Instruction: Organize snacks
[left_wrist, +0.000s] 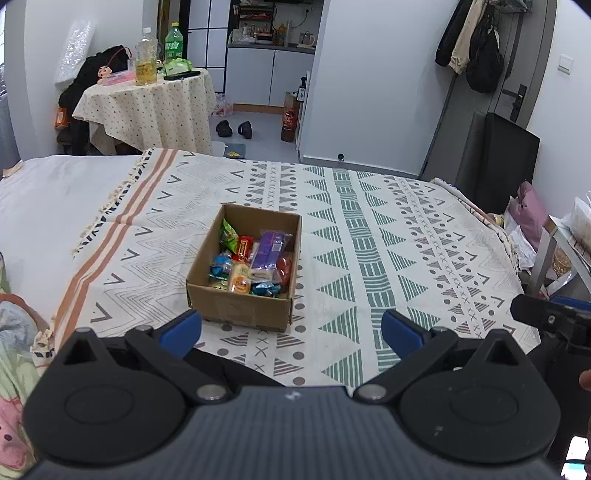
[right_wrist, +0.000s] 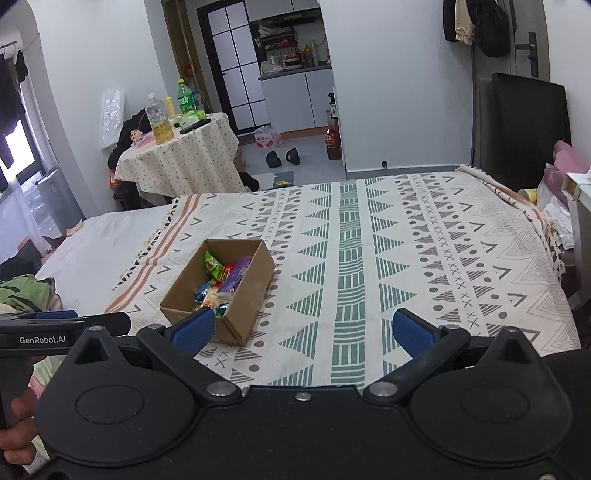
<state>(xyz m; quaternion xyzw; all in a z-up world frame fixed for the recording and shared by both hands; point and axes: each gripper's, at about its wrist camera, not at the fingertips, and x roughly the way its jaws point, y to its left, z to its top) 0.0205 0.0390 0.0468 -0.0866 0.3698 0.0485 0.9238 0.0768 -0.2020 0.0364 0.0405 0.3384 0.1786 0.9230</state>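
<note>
Left tongs (left_wrist: 291, 328): black plastic arms with blue ribbed pads are standing spread wide, gripping nothing, hovering above the blanket just in front of the box.
Right tongs (right_wrist: 303, 330): same black and blue build, arms also standing spread and empty; the left pad is overlapping the near corner of the box in the right wrist view.
Box (left_wrist: 236, 306): open-topped rectangular carton of brown corrugated cardboard, sitting flat on the blanket, near the middle of the bed.
Snacks (left_wrist: 255, 262): small glossy wrapped packets are lying jumbled inside the box; a purple oblong pack (left_wrist: 271, 249), a green crinkled pouch (left_wrist: 228, 236), a red packet, blue twisted wrappers and an orange-yellow packet are showing.
Blanket (left_wrist: 369, 240): woven cream cloth with green and grey triangles, dots, crosses and zigzags, orange stripes and a fringed edge, covering the bed.
Bed (left_wrist: 55, 192): plain white sheet is showing to the left of the blanket.
Round table (left_wrist: 155, 103): draped in a dotted cream cloth, carrying plastic bottles, well apart from the box.
</note>
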